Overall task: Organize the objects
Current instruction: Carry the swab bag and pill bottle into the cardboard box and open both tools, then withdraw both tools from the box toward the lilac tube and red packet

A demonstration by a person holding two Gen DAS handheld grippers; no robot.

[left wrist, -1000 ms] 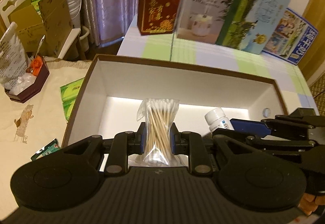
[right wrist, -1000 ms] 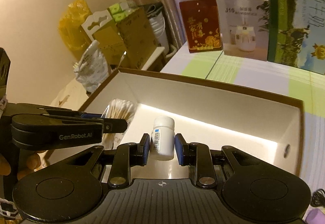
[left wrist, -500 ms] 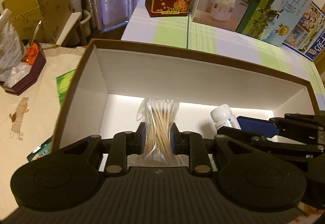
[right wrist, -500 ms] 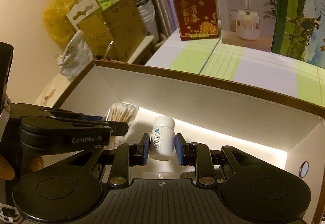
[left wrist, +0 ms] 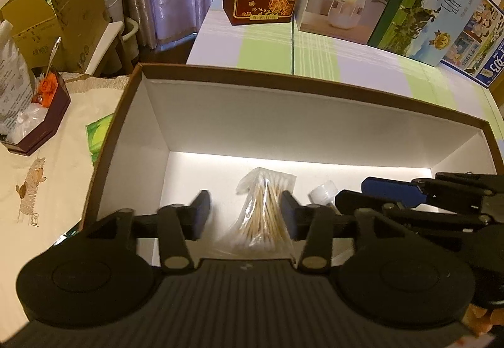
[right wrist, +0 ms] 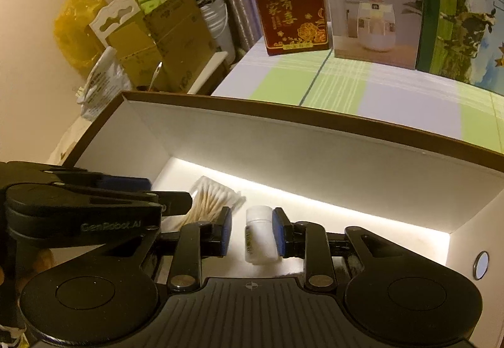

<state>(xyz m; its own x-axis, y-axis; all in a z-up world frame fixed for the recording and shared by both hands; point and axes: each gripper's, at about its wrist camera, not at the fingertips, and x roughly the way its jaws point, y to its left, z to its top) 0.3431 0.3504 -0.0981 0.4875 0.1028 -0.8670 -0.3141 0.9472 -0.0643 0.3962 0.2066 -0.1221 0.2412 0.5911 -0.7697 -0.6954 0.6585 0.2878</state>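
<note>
Step in hand: release into box (left wrist: 302, 124). Left gripper (left wrist: 244, 211) spread wide, bag of cotton swabs (left wrist: 263, 215) on box floor between fingers, touching right one. Right gripper (right wrist: 251, 229) parted, white bottle (right wrist: 260, 236) resting against right pad (left pad clear of it). Next, likely: lift both straight up, avoid snagging bag or tipping bottle.

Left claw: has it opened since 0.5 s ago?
Yes. The left claw fingers have spread away from the swab bag, which now sits loose on the box floor.
</note>
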